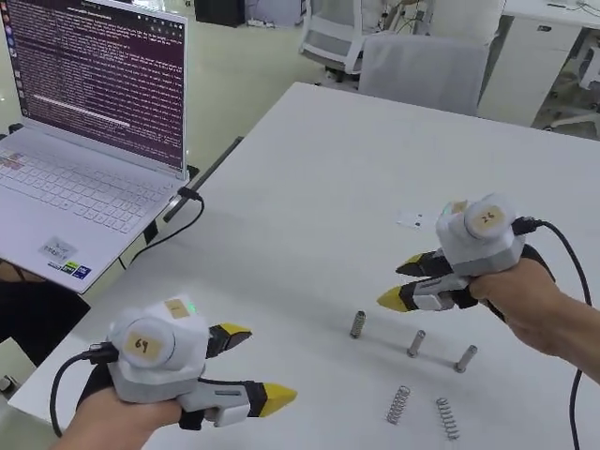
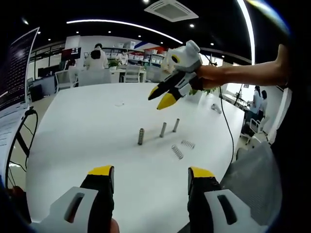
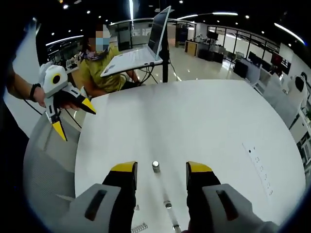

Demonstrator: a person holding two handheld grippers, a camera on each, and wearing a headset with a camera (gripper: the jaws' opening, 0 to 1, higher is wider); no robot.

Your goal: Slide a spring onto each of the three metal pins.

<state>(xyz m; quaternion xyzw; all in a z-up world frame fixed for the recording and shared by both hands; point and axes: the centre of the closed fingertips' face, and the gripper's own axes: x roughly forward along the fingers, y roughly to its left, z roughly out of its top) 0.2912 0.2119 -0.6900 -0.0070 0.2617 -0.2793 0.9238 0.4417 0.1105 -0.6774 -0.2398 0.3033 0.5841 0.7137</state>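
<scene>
Three metal pins stand in a row on the white table [image 1: 309, 178]. The left pin [image 1: 357, 324] wears a spring; the middle pin [image 1: 415, 343] and right pin [image 1: 465, 358] are bare. Two loose springs [image 1: 398, 404] [image 1: 447, 417] lie in front of them. My right gripper [image 1: 401, 281] hovers open just above and behind the pins; in the right gripper view the sprung pin [image 3: 156, 166] sits between its fingertips [image 3: 124, 167], seen from above. My left gripper [image 1: 255, 366] is open and empty at the near left, facing the pins [image 2: 163, 129] and the springs [image 2: 178, 152].
An open laptop [image 1: 94, 122] sits at the left with a black cable [image 1: 178, 220] running off the table edge. A grey chair [image 1: 422, 70] stands behind the far edge. A small label [image 1: 412, 220] lies behind the right gripper.
</scene>
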